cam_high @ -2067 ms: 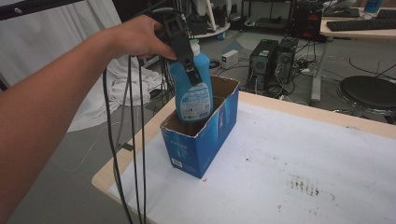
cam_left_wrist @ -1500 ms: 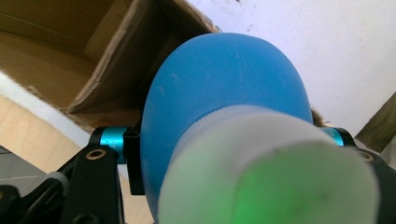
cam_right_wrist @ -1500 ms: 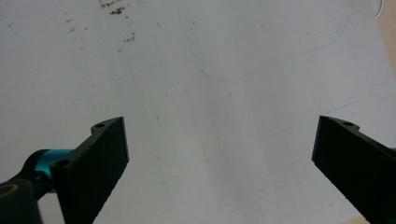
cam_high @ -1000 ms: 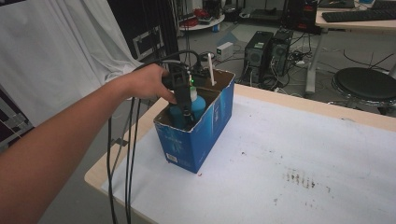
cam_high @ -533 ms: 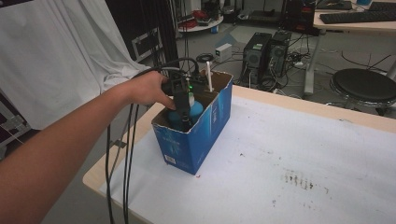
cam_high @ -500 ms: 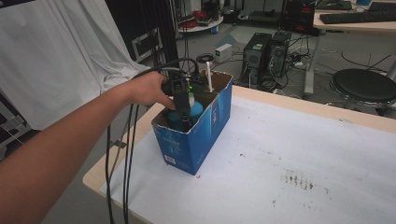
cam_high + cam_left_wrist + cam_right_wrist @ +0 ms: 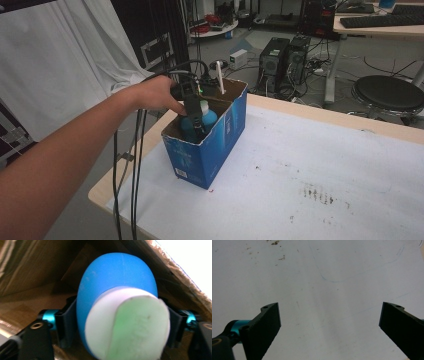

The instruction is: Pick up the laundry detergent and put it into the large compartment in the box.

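Note:
A blue bottle (image 7: 206,119) with a white cap stands inside an open blue cardboard box (image 7: 215,147) at the table's left edge. My left gripper (image 7: 195,119) reaches down into the box from a person's hand and is shut on the bottle. In the left gripper view the bottle (image 7: 117,272) and its cap fill the middle, with a black jaw pressed on each side and brown box walls behind. My right gripper (image 7: 329,312) stands open over the white table surface (image 7: 324,270), nothing between its jaws.
A white stick (image 7: 220,77) stands upright in the box's far compartment. Black cables (image 7: 135,165) hang from the left gripper beside the table edge. The white table top (image 7: 325,165) stretches right of the box, with small dark marks. A stool and computers stand beyond.
The left gripper has lowered the blue bottle from above the box down into it, so only the bottle's top shows over the rim.

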A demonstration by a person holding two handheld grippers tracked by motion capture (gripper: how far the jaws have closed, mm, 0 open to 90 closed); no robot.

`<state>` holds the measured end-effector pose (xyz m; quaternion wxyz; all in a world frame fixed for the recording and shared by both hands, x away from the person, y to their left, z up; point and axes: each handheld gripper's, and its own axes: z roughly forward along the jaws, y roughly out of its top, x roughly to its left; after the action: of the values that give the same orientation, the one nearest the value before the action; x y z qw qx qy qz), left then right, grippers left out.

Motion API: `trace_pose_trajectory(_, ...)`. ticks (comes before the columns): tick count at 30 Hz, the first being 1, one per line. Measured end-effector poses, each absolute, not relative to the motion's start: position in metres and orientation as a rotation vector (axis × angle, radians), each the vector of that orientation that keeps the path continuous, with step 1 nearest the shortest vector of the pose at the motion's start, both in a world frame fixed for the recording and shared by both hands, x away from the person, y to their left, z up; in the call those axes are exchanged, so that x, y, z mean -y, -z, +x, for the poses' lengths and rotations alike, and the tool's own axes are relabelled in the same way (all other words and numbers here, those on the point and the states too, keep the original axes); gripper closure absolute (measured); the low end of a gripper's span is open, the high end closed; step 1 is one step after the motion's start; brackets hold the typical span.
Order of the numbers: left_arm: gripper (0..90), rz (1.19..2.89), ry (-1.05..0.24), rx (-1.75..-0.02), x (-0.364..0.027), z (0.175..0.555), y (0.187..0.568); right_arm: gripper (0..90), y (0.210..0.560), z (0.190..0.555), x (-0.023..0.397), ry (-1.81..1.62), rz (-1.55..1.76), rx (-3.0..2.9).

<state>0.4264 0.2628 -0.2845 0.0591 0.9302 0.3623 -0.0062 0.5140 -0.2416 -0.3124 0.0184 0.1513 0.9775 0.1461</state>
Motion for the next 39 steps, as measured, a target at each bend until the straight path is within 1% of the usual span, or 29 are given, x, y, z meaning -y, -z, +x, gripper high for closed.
trace_pose_trajectory(15,25.6,2.737,-0.061,-1.123,-0.271,0.418,0.250,2.8,0.308,0.509,0.243,-0.463,0.455,-3.023)
trace_pose_trajectory(19,25.5,2.676,-0.114,-1.139,-0.270,0.408,0.228,2.8,0.305,0.508,0.245,-0.477,0.447,-3.015)
trace_pose_trajectory(20,21.1,2.676,-0.114,-1.139,-0.270,0.408,0.228,2.8,0.305,0.508,0.245,-0.477,0.447,-3.015)
trace_pose_trajectory(21,21.1,2.659,-0.125,-1.132,-0.270,0.404,0.219,2.8,0.304,0.507,0.246,-0.471,0.459,-3.013)
trace_pose_trajectory(22,19.0,2.653,-0.130,-1.132,-0.268,0.402,0.215,2.8,0.303,0.506,0.246,-0.476,0.461,-3.009)
trace_pose_trajectory(27,19.1,2.618,-0.161,-1.139,-0.262,0.395,0.198,2.8,0.300,0.503,0.248,-0.478,0.453,-3.001)
trace_pose_trajectory(28,19.1,2.610,-0.167,-1.109,-0.258,0.390,0.190,2.8,0.299,0.502,0.248,-0.481,0.454,-3.001)
trace_pose_trajectory(32,19.1,2.592,-0.163,-1.114,-0.248,0.386,0.182,2.8,0.295,0.498,0.248,-0.491,0.447,-2.995)
trace_pose_trajectory(35,19.0,2.602,-0.110,-1.071,-0.238,0.384,0.182,2.8,0.293,0.496,0.249,-0.498,0.442,-2.989)
trace_pose_trajectory(39,19.0,2.614,-0.096,-1.050,-0.225,0.384,0.184,2.8,0.292,0.492,0.249,-0.504,0.448,-2.985)
